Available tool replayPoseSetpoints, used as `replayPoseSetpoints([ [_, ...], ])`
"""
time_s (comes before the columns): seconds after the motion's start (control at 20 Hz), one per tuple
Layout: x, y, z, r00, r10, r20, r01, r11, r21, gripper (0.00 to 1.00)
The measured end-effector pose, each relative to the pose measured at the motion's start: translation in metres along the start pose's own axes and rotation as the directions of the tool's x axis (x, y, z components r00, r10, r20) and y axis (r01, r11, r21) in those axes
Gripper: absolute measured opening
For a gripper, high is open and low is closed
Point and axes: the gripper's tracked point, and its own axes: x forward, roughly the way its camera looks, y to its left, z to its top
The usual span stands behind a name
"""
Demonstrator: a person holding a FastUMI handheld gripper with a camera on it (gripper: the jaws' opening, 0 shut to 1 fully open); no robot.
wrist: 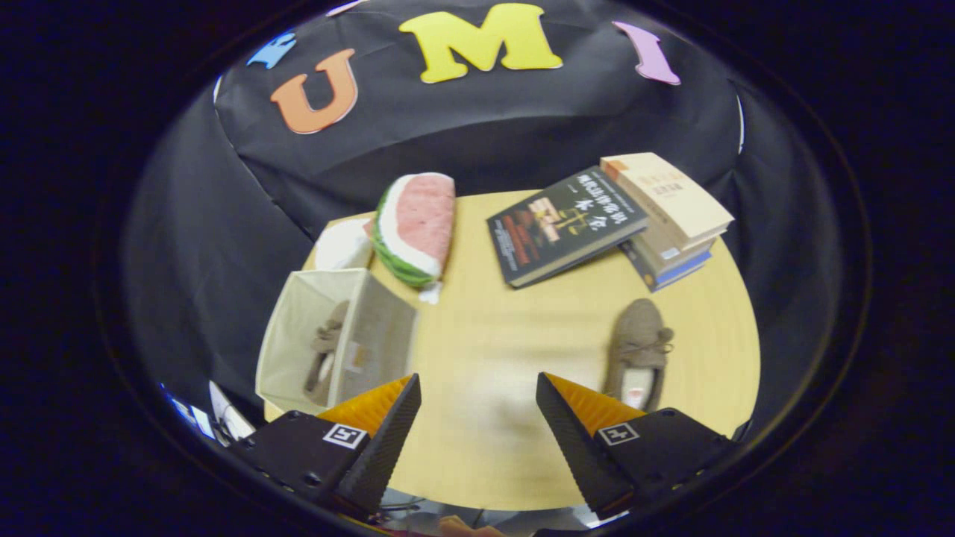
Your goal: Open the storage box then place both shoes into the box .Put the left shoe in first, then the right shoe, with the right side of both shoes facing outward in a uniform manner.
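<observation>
Tongs point(477, 388) gape empty over table point(492, 335), books' point(565, 224) titles unreadable.

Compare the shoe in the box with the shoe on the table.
The boxed shoe sits inside the open storage box, beyond the left finger; the loose shoe lies on the bare table, just beyond the right finger. The boxed shoe is partly hidden by a box wall; the loose shoe shows whole, opening up. Both are brown, laced. The gripper is open, empty.
</observation>
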Motion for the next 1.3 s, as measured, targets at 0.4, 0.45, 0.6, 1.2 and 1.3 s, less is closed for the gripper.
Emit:
replayPoseSetpoints([
  [0.4,0.041,-0.165,-0.019,0.984,-0.145,-0.104,0.148,0.989,0.027,0.96],
  [0.45,0.043,-0.175,-0.027,0.982,-0.150,-0.118,0.153,0.988,0.017,0.95],
  [0.6,0.053,-0.203,-0.053,0.971,-0.167,-0.172,0.171,0.985,0.012,0.95],
  [1.2,0.066,-0.215,-0.069,0.965,-0.132,-0.225,0.174,0.968,0.178,0.74],
  [1.3,0.069,-0.206,-0.070,0.965,-0.121,-0.233,0.162,0.973,0.166,0.74],
])
